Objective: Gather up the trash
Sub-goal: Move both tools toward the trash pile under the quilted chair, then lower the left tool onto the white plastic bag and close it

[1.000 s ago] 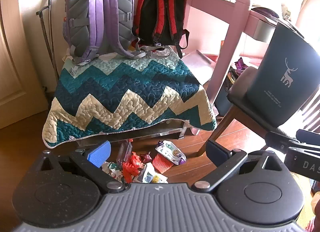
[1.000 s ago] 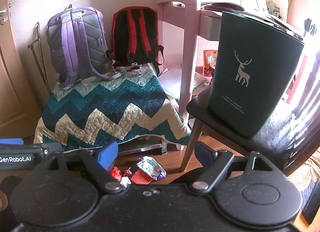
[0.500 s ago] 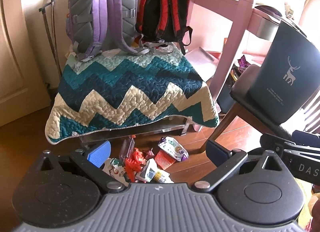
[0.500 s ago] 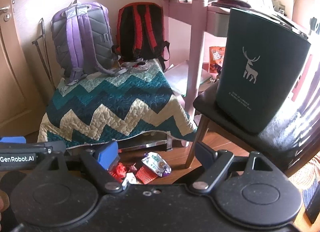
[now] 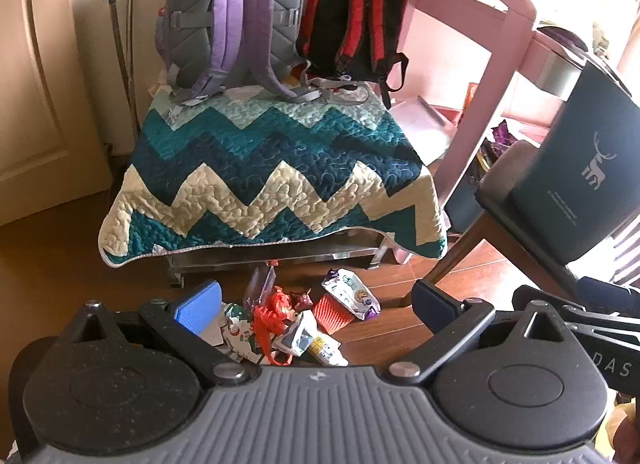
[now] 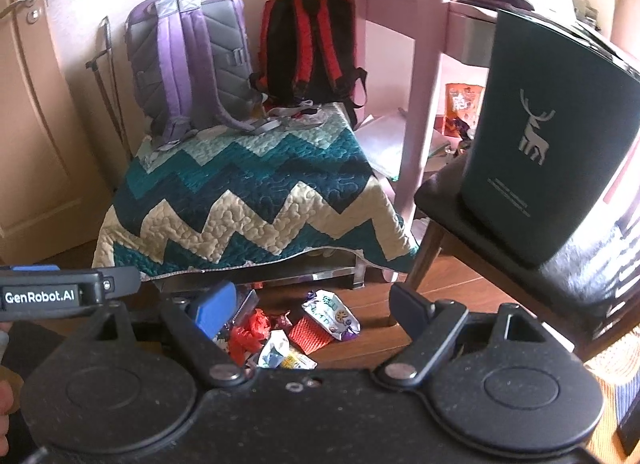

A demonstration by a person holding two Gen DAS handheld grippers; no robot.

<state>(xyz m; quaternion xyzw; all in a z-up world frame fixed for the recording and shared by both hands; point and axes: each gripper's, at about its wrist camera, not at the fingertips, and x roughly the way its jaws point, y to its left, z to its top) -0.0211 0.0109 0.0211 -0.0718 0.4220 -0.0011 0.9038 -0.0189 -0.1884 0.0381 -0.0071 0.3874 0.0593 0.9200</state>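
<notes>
Both grippers have neared the trash pile, fingers spread.

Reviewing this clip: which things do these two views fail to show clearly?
- Trash pile: its near edge is hidden behind the left gripper body in the left wrist view, and behind the right gripper body in the right wrist view.
- Bin: its inside is unseen; both views show only its outer wall.
- Wrapper print: too small to read.
- Under the quilt: the quilt covers the furniture beneath it.
</notes>
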